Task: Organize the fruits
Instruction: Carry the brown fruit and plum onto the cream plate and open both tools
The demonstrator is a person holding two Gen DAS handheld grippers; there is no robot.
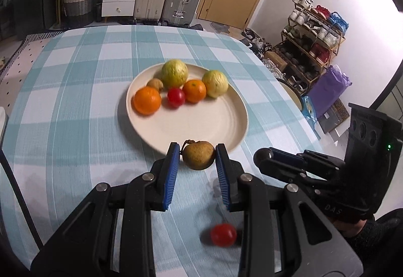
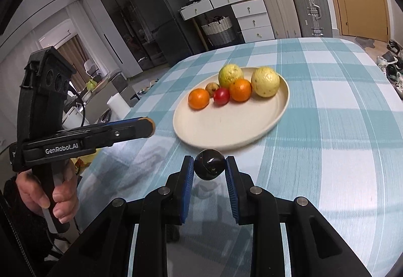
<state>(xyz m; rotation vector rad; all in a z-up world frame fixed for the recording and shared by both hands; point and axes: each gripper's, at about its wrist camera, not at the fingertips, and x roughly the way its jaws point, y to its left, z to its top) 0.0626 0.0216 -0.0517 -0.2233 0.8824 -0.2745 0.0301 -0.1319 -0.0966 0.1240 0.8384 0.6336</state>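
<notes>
Left gripper [image 1: 197, 154]: clenched on a brown fruit [image 1: 198, 154], low centre of the left wrist view, held above the cloth just short of the plate's near rim.
Right gripper [image 2: 209, 167]: clenched on a dark fruit [image 2: 209, 168], low centre of the right wrist view, likewise just short of the plate.
Plate [image 1: 201, 123]: cream, round, mid-frame on the checked tablecloth [image 1: 75, 100]; its near half is bare.
On the plate: six fruits bunched along the far side.
Count, guavas: two, yellow-green [image 1: 174, 72] and [image 1: 215, 83].
Count, oranges: two, [image 1: 147, 100] and [image 1: 194, 91].
Count, tomatoes: two in all; one on the plate [image 1: 176, 97], one loose on the cloth [image 1: 223, 235] at the bottom of the left wrist view, between the gripper arms.
Count, small brown fruits: two; one on the plate [image 1: 155, 84] behind the left orange, one in the left gripper.
Count, dark fruits: one, in the right gripper.
Done: six of nine visible fruits sit on the plate.
In hand: two fruits, both close to the rim, likely to be set down on the bare near half.
Left: the loose tomato, not yet picked up.
Progress: well past halfway, by my judgement.
</notes>
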